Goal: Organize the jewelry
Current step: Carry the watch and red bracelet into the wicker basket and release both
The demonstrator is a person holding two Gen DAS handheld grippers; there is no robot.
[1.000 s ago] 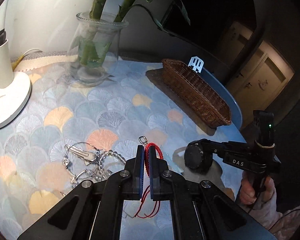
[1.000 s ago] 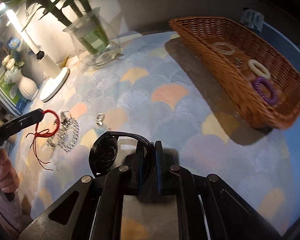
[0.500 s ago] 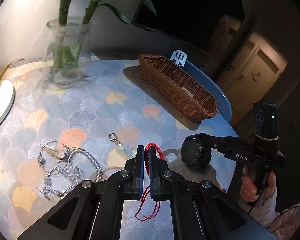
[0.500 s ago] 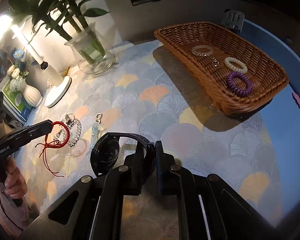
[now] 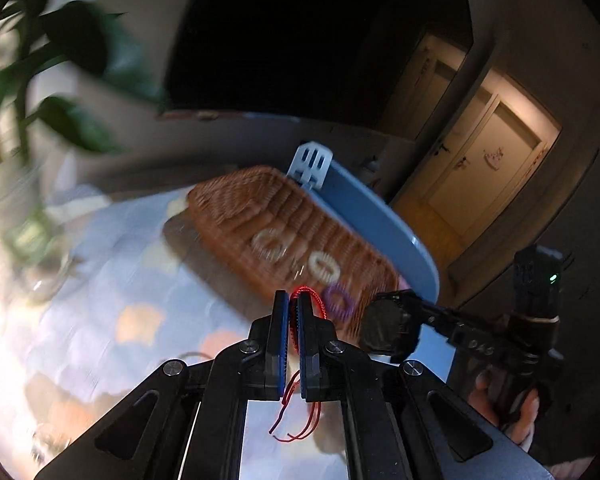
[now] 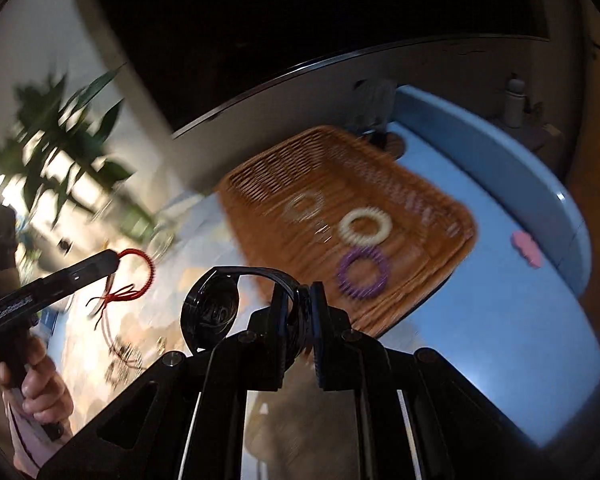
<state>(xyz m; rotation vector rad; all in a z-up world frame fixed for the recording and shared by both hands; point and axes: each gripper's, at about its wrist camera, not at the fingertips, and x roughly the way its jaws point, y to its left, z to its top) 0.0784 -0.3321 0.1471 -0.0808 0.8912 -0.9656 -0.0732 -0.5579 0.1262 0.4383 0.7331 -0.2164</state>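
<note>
Bracelet [image 5: 318, 300]: red cord, pinched in my left tongs [image 5: 294, 300], loop poking out past the tips, loose tails hanging below the fingers
Bracelet position: held off the table, in front of the near end of the basket [image 5: 236, 200] as my left camera sees it
Watch [image 6: 212, 308]: black, round face, strap clamped in my right tongs [image 6: 300, 296], face sticking out to the left of the fingers
Watch position: also off the table, short of the basket's near rim
Left tongs: closed right down on the cord, only the thin cord between the blue pads
Right tongs: nearly closed, squeezing the watch strap
Tongs relative: side by side, mine on the right just beside the left tips, not touching
Basket contents: cream ring [image 6: 365, 226], purple ring [image 6: 363, 272], one paler ring [image 6: 303, 206] further back; small bits between them too blurred to name
Table [image 5: 100, 280]: pastel fan-pattern cloth, blue surface [image 6: 500, 300] showing beyond it on the right
Left on cloth: tangle of silvery chains [image 6: 124, 356], blurred
Other: pink item [image 6: 526, 246] on the blue part, plant [image 5: 40, 80] at far left
Hands: my left hand [image 6: 40, 384] and right hand [image 5: 508, 404] on the grips
</note>
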